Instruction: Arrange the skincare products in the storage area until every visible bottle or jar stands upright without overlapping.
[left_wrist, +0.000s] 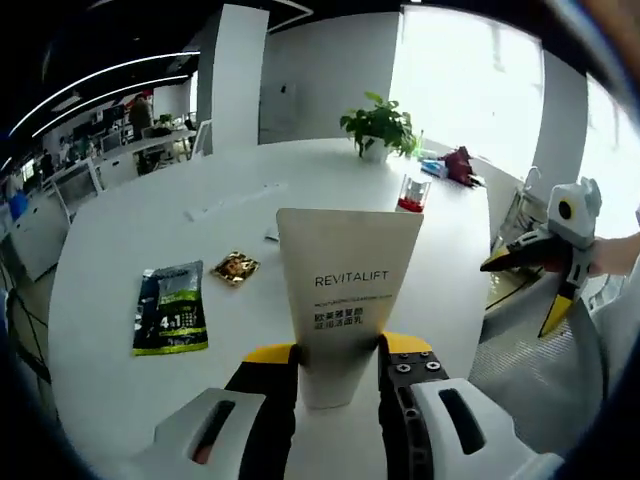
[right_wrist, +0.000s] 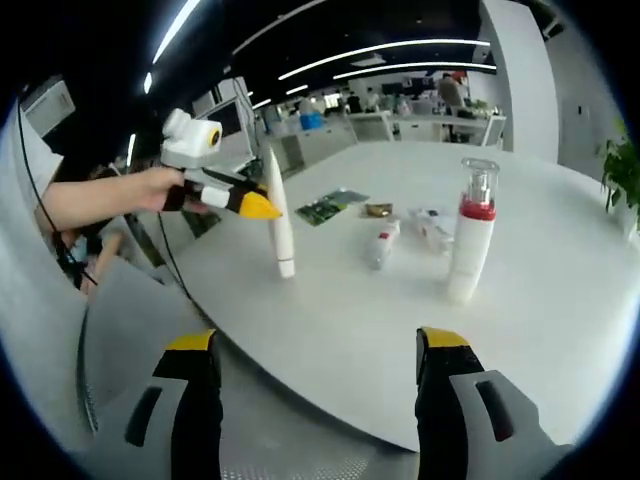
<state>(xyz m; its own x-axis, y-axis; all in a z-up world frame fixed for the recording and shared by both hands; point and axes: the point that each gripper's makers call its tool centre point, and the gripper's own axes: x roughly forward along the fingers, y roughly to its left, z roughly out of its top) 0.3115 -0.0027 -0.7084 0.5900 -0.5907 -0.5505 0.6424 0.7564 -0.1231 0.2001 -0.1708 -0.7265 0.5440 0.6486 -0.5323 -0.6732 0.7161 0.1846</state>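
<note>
In the left gripper view, my left gripper has its jaws pinching a white Revitalift tube, cap down, above the white surface. A green sachet lies to the left, and my right gripper hangs off the edge.

In the right gripper view, my right gripper has its jaws spread with nothing between them. The tube stands on the surface; a red-collared pump bottle stands upright further right, and a small tube lies flat between them.

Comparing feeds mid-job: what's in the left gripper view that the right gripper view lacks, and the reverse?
Left gripper view: the REVITALIFT label, a potted plant.
Right gripper view: an upright pump bottle, a small bottle lying flat, and the right gripper open.
Both: the white tube clamped by the left gripper, the white table, the green sachet.
</note>
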